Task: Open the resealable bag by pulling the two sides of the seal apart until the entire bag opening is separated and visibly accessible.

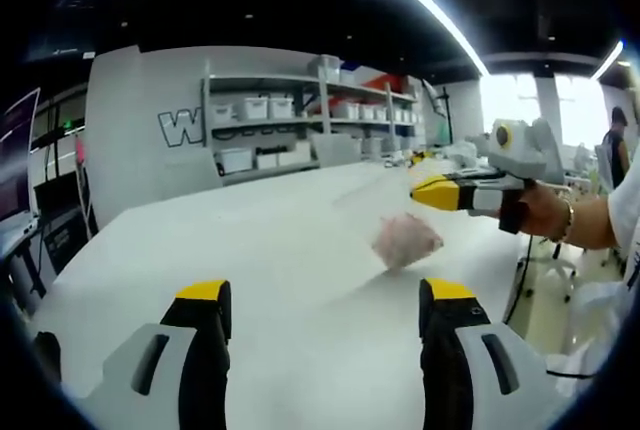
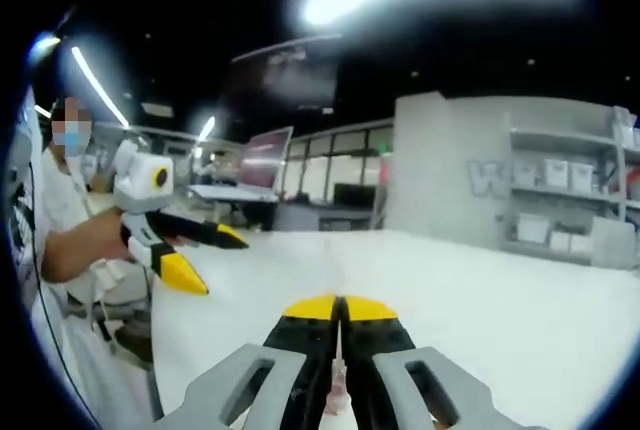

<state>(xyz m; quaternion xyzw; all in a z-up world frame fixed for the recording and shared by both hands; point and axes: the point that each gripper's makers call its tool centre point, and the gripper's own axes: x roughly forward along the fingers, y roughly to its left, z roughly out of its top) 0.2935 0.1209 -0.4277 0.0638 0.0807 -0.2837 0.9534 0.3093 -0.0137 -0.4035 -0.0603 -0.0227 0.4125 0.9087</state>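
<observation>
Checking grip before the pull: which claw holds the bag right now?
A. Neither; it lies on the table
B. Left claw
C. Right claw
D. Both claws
C: the right claw is shut on the bag, while the left claw gapes open.

Left gripper view: set low above the white table (image 1: 250, 250), looking along its length toward the far shelving (image 1: 310, 115); the right gripper (image 1: 432, 192) enters from the right at mid distance, level with the camera. Right gripper view: set just over the same table (image 2: 520, 300), facing across it toward the left gripper (image 2: 215, 258) at left; shelving (image 2: 570, 205) at right. Shared: tabletop, shelving wall, each view showing the opposite gripper.
</observation>
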